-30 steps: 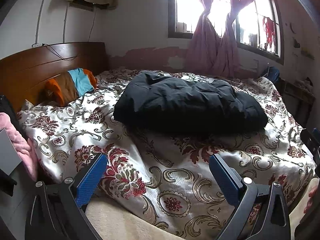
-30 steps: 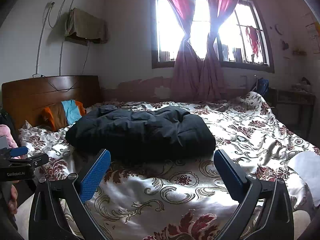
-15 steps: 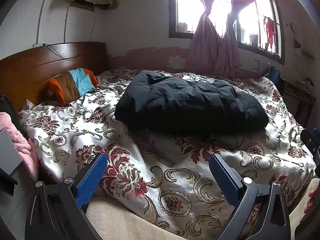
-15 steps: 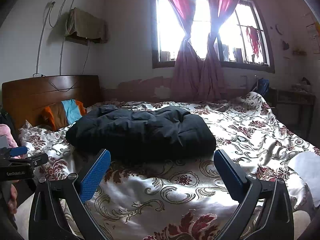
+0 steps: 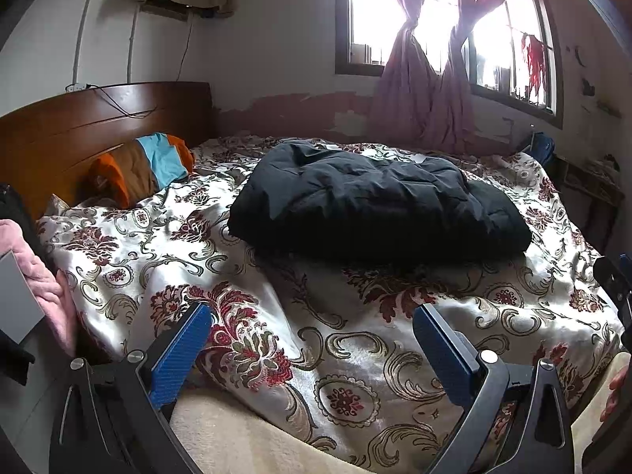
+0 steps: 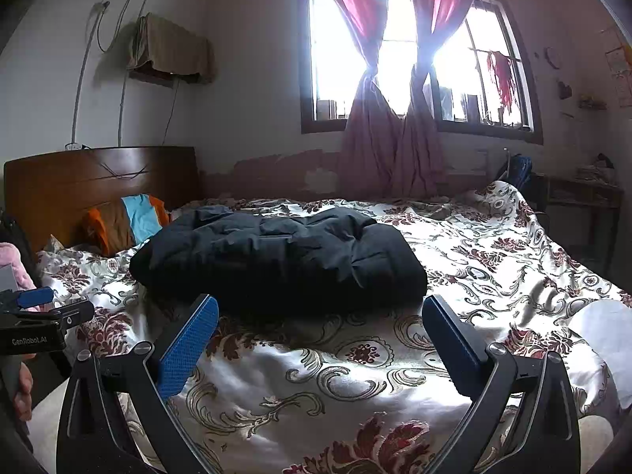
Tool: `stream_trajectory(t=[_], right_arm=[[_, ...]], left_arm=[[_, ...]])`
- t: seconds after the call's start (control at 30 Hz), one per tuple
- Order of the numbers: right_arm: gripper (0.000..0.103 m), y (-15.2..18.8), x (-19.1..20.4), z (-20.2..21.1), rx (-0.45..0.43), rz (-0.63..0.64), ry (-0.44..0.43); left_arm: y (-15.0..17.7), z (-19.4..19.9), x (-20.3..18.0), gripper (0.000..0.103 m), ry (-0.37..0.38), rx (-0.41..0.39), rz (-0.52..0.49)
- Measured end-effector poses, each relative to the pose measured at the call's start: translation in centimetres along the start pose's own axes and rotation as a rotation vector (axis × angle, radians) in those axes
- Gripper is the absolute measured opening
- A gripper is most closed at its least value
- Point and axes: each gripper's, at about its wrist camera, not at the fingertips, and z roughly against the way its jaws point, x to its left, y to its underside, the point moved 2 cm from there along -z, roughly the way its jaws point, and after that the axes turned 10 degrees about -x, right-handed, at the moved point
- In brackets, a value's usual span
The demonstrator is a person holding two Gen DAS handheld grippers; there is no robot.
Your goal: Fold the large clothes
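Both jaws stand wide and empty: the left hand-held gripper and the right hand-held gripper hang over the near edge of the bed. Beyond them, untouched, the black jacket lies mid-bed as a compact bundle; folding looks finished or nearly so.

Your left gripper sits low, jaws spread wide, blue pads angled outward, nothing between them; your right gripper is in the same pose, jaws wide apart and empty, both level and pointing forward. Your left hand wraps the left gripper's handle at the right wrist view's left edge
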Motion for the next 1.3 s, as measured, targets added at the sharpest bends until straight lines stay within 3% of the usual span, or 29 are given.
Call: stream_trajectory(t=[1.3], right_arm=[[0.101,0.54,-0.19,-0.42,0.017,0.003,-0.006]], left_arm=[[0.30,0.31,-0.28,0.103,-0.015,0.005,0.010]])
